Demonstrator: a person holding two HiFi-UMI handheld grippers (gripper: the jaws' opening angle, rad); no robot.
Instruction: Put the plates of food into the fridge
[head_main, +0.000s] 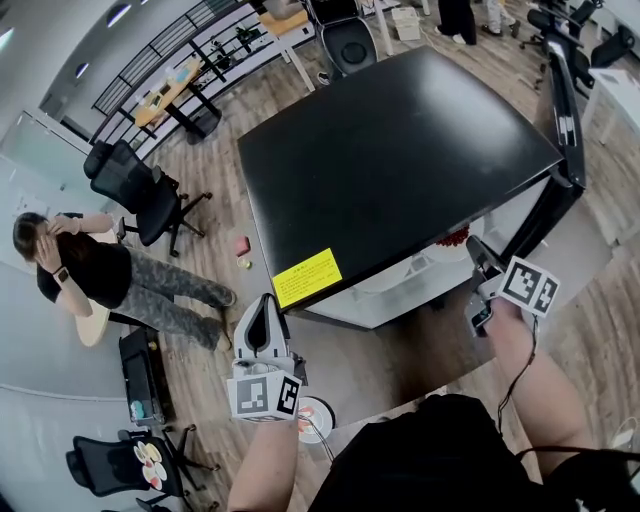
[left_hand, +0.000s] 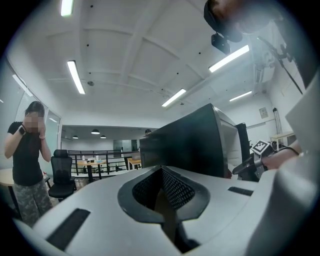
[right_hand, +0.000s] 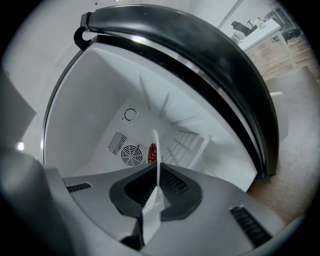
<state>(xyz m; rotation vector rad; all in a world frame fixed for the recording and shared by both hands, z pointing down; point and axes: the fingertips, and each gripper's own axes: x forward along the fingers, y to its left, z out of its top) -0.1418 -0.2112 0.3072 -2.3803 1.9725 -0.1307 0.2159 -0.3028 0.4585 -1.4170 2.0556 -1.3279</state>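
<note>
A black mini fridge (head_main: 400, 150) stands below me with its door (head_main: 562, 110) swung open at the right. My right gripper (head_main: 473, 250) reaches into the fridge's open front, shut on the rim of a white plate (right_hand: 155, 150), which shows edge-on between the jaws. Red food (right_hand: 151, 153) lies on that plate, and also shows at the fridge's mouth (head_main: 455, 238). Ahead of it is the white fridge interior (right_hand: 100, 110) with a round fan vent (right_hand: 131, 155). My left gripper (head_main: 265, 305) hangs at the fridge's front left corner, shut with nothing in it (left_hand: 165, 172).
A person (head_main: 90, 270) stands at the left by a black office chair (head_main: 140, 195). A small round white thing (head_main: 315, 418) lies low near my left arm. The fridge top carries a yellow sticker (head_main: 307, 277). Desks and railing stand beyond on the wood floor (head_main: 190, 80).
</note>
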